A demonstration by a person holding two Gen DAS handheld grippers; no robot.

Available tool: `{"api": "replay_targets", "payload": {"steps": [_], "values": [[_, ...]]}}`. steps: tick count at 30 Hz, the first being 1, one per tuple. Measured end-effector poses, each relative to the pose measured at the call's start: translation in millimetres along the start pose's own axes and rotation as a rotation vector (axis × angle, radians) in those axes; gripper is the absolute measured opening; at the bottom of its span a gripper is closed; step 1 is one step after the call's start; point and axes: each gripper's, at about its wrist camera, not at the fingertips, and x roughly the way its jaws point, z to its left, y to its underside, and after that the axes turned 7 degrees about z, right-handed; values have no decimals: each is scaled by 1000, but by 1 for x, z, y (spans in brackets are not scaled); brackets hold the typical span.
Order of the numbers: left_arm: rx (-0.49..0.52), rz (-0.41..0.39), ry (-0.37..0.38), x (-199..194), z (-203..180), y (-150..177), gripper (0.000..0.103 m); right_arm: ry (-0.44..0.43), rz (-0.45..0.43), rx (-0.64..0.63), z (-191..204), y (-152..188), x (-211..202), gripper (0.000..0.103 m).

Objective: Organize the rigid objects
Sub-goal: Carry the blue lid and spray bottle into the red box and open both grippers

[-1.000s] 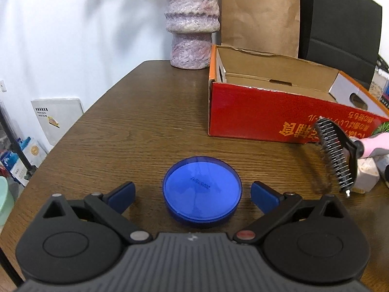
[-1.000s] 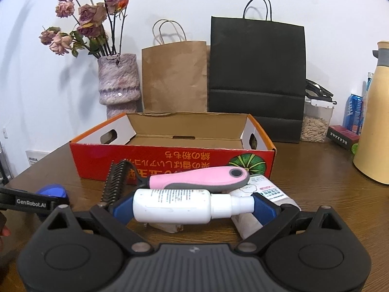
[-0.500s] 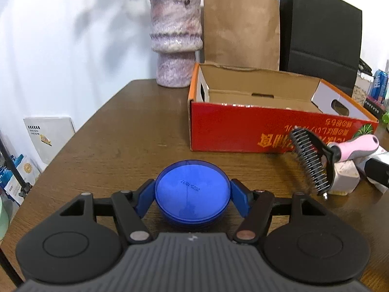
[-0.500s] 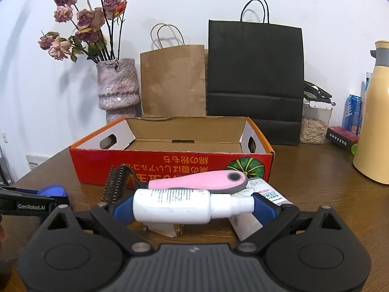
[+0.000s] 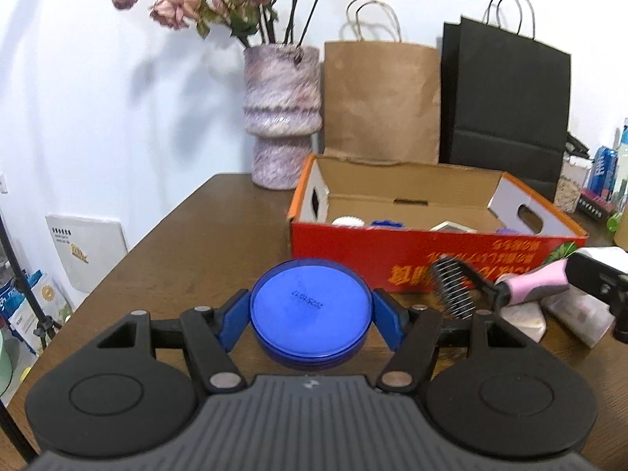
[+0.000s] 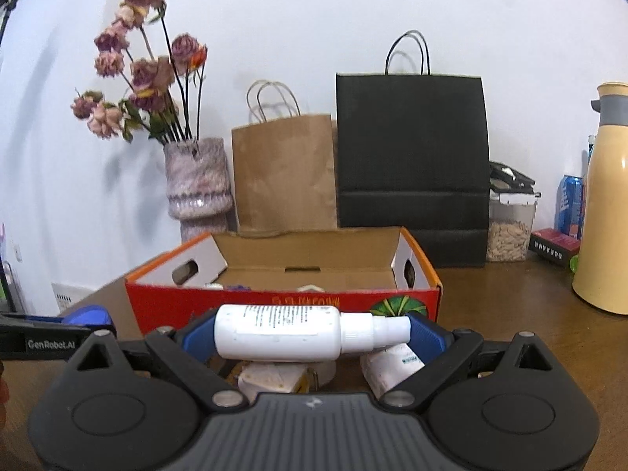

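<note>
The table [image 5: 188, 259] is dark wood with a visible grain and a low sheen. The tin [image 5: 310, 306] looks like glossy translucent blue plastic. The box [image 5: 412, 259] is corrugated cardboard, printed red outside and raw brown inside. The bottle [image 6: 282, 333] is smooth white plastic with a paper label. The brush [image 5: 490, 288] has metal teeth and a pink, rubbery-looking handle. The fingers [image 5: 231, 324] carry matt blue ribbed pads on matt black plastic. The vase [image 5: 280, 114] seems rough, perhaps glazed ceramic; it is blurred. Both bags, brown bag [image 6: 284, 176] and black bag [image 6: 412, 149], are matt paper.
</note>
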Motion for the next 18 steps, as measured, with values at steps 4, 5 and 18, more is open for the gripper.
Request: {"api": "replay_targets", "payload": {"steps": [4, 5, 18], "values": [[5, -39, -2, -8, -10, -3, 68, -6, -48, 0, 1, -3, -4, 97], [1, -50, -3, -10, -13, -4, 68, -7, -57, 1, 1, -4, -4, 97], [-4, -88, 8, -8, -40, -20, 68, -2, -123, 15, -8, -14, 6, 97]]}}
